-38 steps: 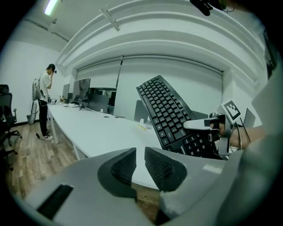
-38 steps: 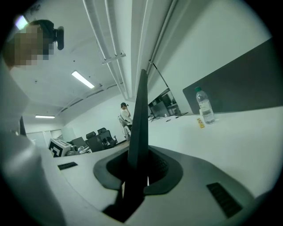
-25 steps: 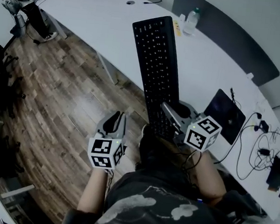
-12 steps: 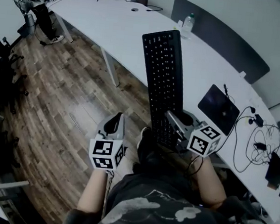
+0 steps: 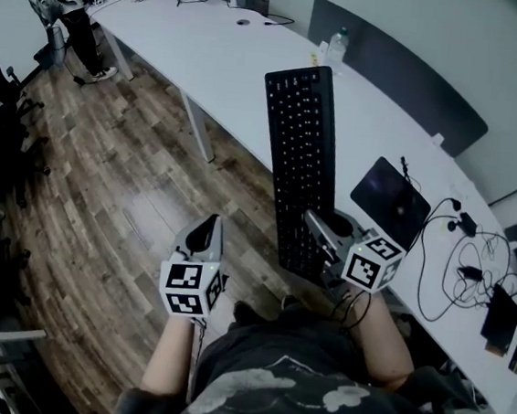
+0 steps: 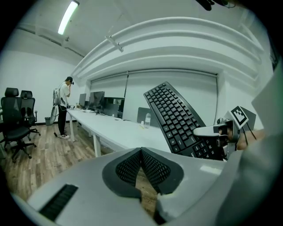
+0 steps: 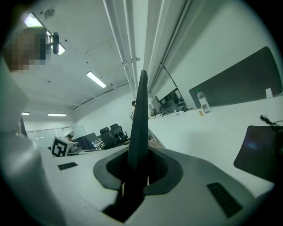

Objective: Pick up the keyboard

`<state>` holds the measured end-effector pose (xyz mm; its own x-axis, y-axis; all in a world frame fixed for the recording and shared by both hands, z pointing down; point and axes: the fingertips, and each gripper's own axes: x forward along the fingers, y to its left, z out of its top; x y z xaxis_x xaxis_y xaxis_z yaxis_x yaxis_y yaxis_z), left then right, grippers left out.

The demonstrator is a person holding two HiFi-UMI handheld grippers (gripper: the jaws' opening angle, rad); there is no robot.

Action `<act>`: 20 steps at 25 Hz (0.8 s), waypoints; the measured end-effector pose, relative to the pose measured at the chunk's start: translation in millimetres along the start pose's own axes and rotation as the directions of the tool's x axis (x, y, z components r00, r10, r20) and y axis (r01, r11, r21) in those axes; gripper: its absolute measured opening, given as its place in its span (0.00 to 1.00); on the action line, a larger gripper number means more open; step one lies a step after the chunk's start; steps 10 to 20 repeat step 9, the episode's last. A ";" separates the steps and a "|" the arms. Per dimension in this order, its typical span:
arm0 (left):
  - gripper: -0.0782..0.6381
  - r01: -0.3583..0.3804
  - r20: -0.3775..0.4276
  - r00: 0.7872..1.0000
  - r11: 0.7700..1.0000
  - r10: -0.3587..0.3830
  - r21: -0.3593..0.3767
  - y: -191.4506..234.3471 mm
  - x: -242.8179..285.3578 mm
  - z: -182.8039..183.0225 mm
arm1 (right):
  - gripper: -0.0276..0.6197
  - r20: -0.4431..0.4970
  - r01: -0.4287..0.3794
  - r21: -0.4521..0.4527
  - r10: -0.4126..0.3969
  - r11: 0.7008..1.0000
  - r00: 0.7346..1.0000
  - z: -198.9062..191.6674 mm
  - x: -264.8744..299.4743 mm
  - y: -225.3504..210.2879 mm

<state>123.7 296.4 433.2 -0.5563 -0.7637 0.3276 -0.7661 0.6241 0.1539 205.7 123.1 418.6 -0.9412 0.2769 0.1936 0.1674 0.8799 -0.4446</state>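
White curved desk [image 5: 210, 59] over wood-plank floor [image 5: 123, 187], open office. The right gripper [image 7: 139, 170] jaws are clamped narrow on the near end of the long black flat plastic keyboard [image 7: 140, 114], seen edge-on between the pads. The left gripper [image 6: 141, 167] jaws are closed together on nothing, out over the floor, apart from the keyboard. Against a second ago the grip is unchanged, but the keyboard has been carried along the desk: its far end now lies just below the clear plastic bottle [image 5: 335, 42], not left of it. The pick-up is judged done, with carrying under way. In the head view the clamped end is covered by the gripper, and clearance above the desk cannot be read; only the left gripper view shows the keyboard raised and tilted.
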 end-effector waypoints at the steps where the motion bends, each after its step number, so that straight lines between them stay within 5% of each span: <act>1: 0.11 -0.009 -0.001 1.000 1.000 0.009 -0.004 -4.7 2.4 -0.3 | 0.14 -0.004 -0.006 -0.002 0.006 1.000 1.000 1.0 -4.2 -4.8; 9: 0.11 -0.011 -0.038 0.999 0.999 0.010 -0.038 -65.8 14.7 -0.1 | 0.14 -0.098 -0.019 0.009 0.020 1.000 0.995 8.7 -39.0 -44.2; 20: 0.11 -0.011 -0.038 0.999 0.999 0.010 -0.038 -65.8 14.7 -0.1 | 0.14 -0.098 -0.019 0.009 0.020 1.000 0.995 8.7 -39.0 -44.2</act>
